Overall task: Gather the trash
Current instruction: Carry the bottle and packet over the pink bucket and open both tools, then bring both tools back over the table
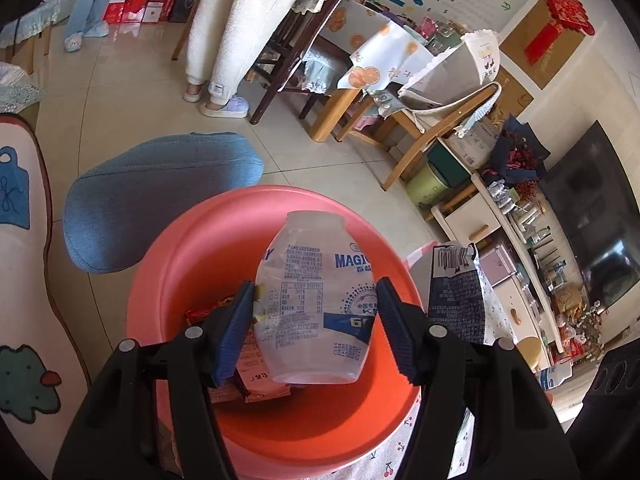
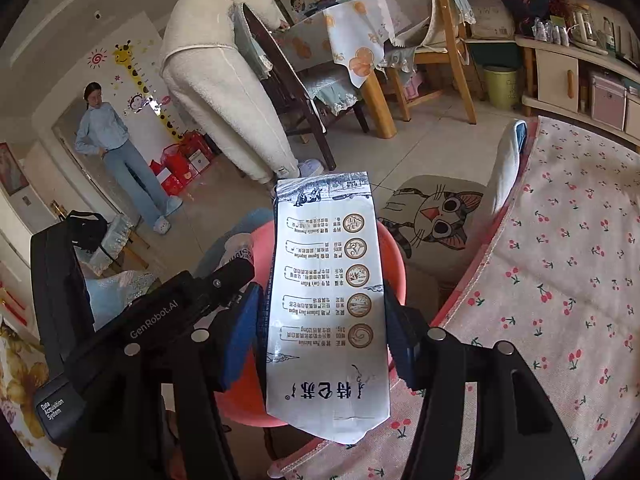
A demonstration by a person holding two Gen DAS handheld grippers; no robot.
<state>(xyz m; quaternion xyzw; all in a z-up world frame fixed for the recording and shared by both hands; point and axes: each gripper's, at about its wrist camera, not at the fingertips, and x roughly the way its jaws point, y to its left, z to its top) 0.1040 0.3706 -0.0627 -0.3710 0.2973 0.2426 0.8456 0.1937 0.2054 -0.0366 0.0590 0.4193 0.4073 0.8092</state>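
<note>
My left gripper is shut on a clear plastic bottle with a blue and white label, held over a pink-orange plastic basin. Snack wrappers lie in the basin under the bottle. My right gripper is shut on a white milk carton, held upright over the same basin. The carton also shows in the left wrist view, to the right of the basin. The left gripper's black body shows at the left of the right wrist view.
The basin sits at the edge of a table with a cherry-print cloth. A cat-print cushion chair and a blue cushion stand beside it. Two people stand near a dining table. A cabinet lines the right.
</note>
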